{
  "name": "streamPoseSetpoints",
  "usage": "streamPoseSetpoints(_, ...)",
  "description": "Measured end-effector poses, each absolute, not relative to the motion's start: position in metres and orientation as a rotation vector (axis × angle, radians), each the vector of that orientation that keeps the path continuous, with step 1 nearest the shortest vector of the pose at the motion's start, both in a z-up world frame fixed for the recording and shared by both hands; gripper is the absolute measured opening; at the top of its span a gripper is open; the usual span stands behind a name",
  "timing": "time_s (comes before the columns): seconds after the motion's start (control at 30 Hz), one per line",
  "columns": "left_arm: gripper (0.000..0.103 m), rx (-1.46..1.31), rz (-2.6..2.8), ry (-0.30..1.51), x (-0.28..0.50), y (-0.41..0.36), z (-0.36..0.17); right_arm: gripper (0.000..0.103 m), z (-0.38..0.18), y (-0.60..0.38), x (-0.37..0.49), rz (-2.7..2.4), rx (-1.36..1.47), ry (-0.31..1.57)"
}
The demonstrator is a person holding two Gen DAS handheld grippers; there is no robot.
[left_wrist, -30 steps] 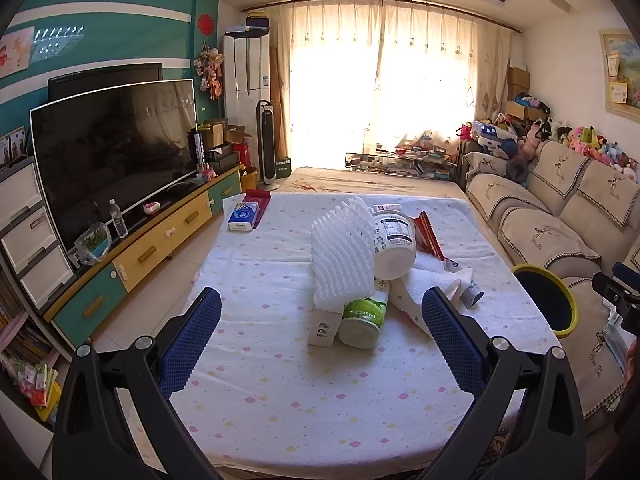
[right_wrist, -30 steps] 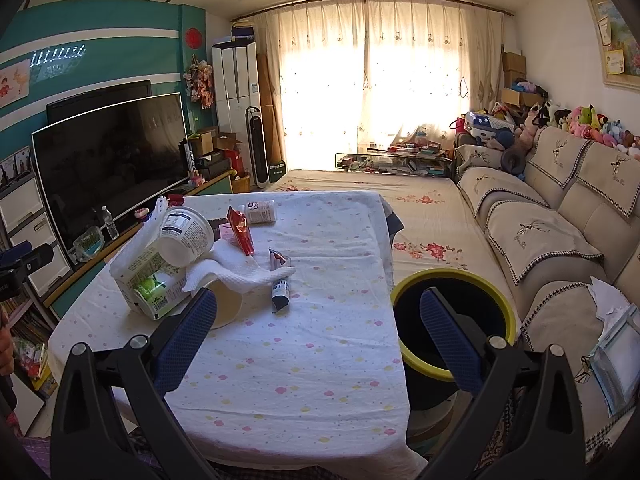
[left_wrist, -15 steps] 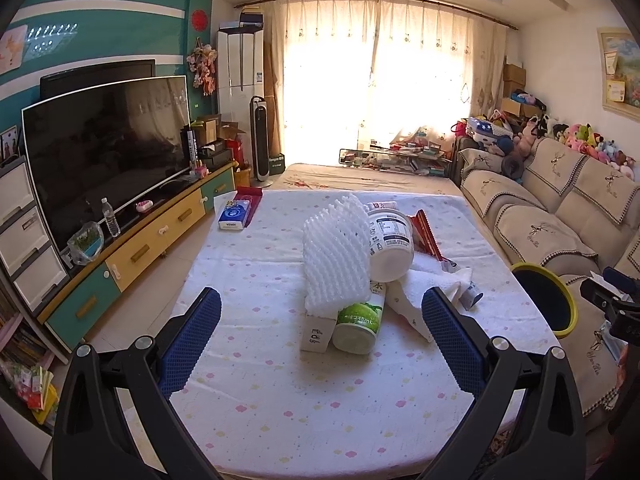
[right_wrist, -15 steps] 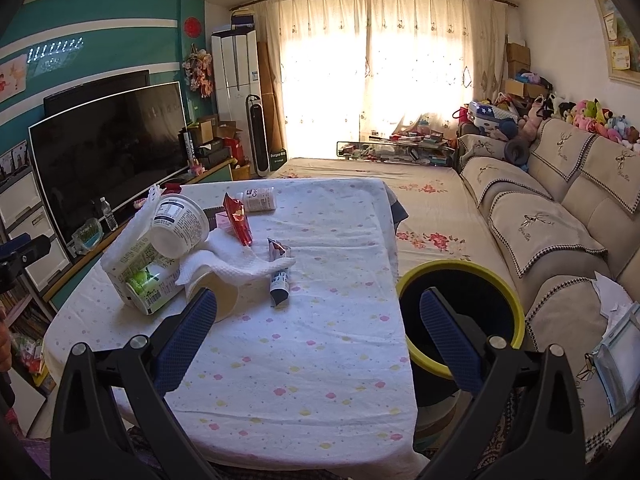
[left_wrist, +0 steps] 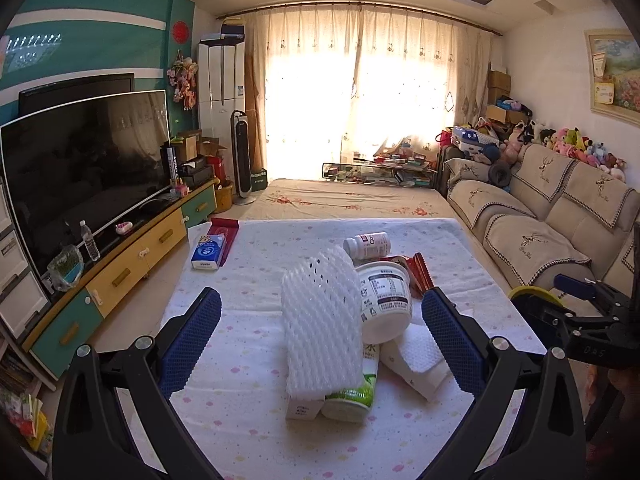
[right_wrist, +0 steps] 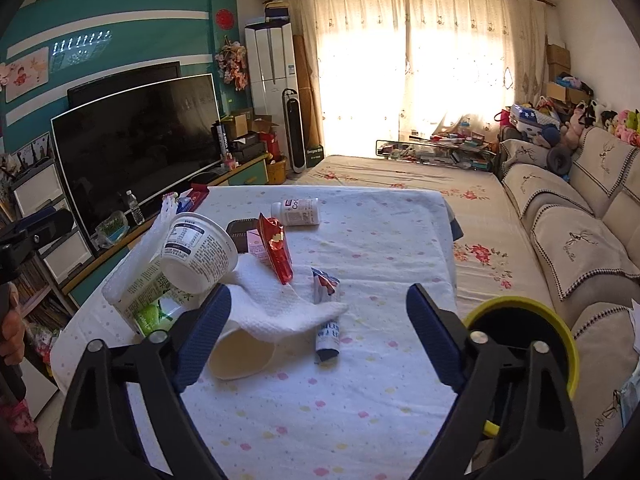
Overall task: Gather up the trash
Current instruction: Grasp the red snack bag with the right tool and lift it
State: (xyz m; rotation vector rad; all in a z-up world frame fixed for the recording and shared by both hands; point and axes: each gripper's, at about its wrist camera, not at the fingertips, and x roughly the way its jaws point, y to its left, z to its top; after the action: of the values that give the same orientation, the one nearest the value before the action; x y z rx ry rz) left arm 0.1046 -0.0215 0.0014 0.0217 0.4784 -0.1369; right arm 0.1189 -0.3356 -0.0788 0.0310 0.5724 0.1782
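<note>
Left wrist view: the left gripper (left_wrist: pixel 320 344) has its jaws spread wide and empty, framing a heap of trash at the centre of the frame. The heap lies on the bench (left_wrist: pixel 248 344), which is covered by a dotted cloth. A white foam net (left_wrist: pixel 320 320) leans over a green-labelled bottle (left_wrist: pixel 352 392) and a small box (left_wrist: pixel 304 408); a white tub (left_wrist: pixel 386 300) rests tilted against the net, on a paper towel (left_wrist: pixel 420 352). A pill bottle (left_wrist: pixel 368 245) lies on its side farther up the frame, with red wrappers (left_wrist: pixel 420 276) just right of the tub.

Right wrist view: the right gripper (right_wrist: pixel 320 332) likewise has its jaws spread and grips nothing. Between them, at lower centre, lie a paper cup (right_wrist: pixel 240 354) on its side and a small blue tube (right_wrist: pixel 328 332), both touching the towel. The yellow-rimmed bin (right_wrist: pixel 516 308) stands off the bench edge at lower right of the frame.

Step in hand, as judged: approach, before the first pick; nothing appears to be in the bin, though its inside is dark. The next move calls for lowering one gripper onto a single piece, likely the foam net on the left or the tube on the right, closing on it without toppling the leaning tub, then carrying it to the bin.
</note>
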Motion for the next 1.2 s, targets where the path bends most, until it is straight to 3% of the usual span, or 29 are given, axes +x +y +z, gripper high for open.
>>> streamPoseSetpoints(0.2, 0.099, 0.008, -0.146, 0.489, 0.142, -0.016, -0.004, 0.051, -0.095, -0.303, 0.179, 0.272, -0.011, 0.639)
streamPoseSetpoints(0.27, 0.099, 0.007, -0.148, 0.492, 0.156, -0.013, -0.006, 0.047, -0.099, -0.295, 0.197, 0.286, -0.019, 0.648)
streamPoseSetpoints(0.57, 0.099, 0.007, -0.179, 0.483, 0.209, -0.009, -0.01, 0.046, -0.119, -0.274, 0.257, 0.303, -0.024, 0.715)
streamPoseSetpoints(0.63, 0.099, 0.015, -0.194, 0.478, 0.219, -0.011, -0.011, 0.04, -0.123, -0.272, 0.264, 0.303, -0.026, 0.734)
streamPoseSetpoints(0.7, 0.099, 0.019, -0.21, 0.473, 0.229, -0.011, -0.012, 0.024, -0.126, -0.271, 0.27, 0.311, -0.023, 0.751)
streamPoseSetpoints(0.83, 0.099, 0.014, -0.239, 0.462, 0.247, -0.012, -0.013, 0.008, -0.128, -0.277, 0.273, 0.326, 0.009, 0.759)
streamPoseSetpoints(1.2, 0.099, -0.017, -0.307, 0.461, 0.258, -0.014, -0.024, 0.007, -0.088, -0.351, 0.235, 0.157, 0.126, 0.633)
